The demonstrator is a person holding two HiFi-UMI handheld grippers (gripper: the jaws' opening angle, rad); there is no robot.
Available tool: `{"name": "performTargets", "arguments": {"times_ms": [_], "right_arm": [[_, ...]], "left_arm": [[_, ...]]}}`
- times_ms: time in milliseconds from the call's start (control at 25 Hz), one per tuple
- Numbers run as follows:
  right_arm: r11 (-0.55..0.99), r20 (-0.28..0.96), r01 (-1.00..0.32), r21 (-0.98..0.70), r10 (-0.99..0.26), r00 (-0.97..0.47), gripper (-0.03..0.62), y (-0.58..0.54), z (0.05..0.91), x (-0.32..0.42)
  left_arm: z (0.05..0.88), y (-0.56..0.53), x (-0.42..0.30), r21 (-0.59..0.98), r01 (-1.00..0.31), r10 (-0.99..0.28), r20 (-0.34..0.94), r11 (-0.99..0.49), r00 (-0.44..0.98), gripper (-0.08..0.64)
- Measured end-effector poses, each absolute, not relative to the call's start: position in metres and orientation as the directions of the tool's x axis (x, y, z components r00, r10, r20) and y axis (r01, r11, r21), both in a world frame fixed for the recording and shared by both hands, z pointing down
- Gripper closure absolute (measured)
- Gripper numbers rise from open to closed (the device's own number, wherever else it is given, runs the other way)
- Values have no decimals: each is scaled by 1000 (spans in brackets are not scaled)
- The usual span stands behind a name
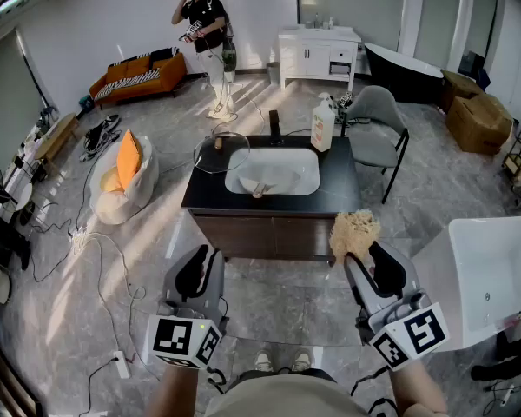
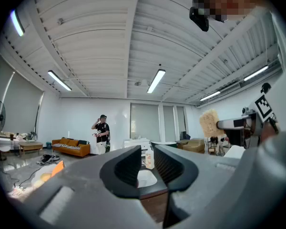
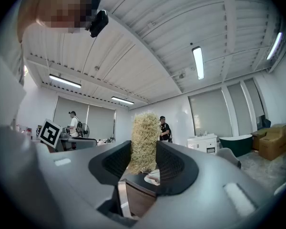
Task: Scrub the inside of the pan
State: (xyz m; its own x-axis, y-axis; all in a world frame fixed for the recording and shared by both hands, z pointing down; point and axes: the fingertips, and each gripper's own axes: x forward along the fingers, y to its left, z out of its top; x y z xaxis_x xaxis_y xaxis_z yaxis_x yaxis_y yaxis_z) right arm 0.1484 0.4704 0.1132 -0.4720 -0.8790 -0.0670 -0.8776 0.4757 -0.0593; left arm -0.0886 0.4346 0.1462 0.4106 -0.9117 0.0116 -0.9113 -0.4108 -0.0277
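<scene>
**Head view.** Black worktop (image 1: 339,185) carries a white basin (image 1: 313,159) holding one small tan item (image 1: 259,189), too small to ID. The pan (image 1: 219,153), clear & round, sits at the worktop's L edge, just beside the basin; its contents can't be made out. A soap bottle (image 1: 322,122) stands upright behind the basin, R side. Both tongs are held near the camera, well apart from the worktop.

**L tongs** (image 1: 204,257): jaws slightly apart, empty.

**R tongs** (image 1: 362,252): clamped on a straw-coloured fibrous scrubber (image 1: 354,231), which sticks up past the tips.

**L gripper view** adds the soap bottle framed in the jaw gap, and the R tongs w/ scrubber at right.

**R gripper view** adds a second person (image 3: 74,123) at far left, outside the head view.
</scene>
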Motion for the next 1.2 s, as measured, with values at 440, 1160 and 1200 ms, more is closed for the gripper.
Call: {"name": "performTargets", "arguments": {"times_ms": [440, 1160, 1200], "right_arm": [[510, -67, -854, -105, -860, -505, 423, 453, 122, 168], [552, -1, -817, -165, -829, -560, 422, 393, 177, 193], [552, 1, -817, -166, -829, -560, 422, 388, 181, 191]], "left_arm": [[155, 423, -70, -29, -920, -920, 37, -391, 390, 469], [196, 385, -79, 53, -951, -946, 102, -305, 309, 469], [200, 380, -82, 59, -951, -945, 106, -304, 309, 469]]}}
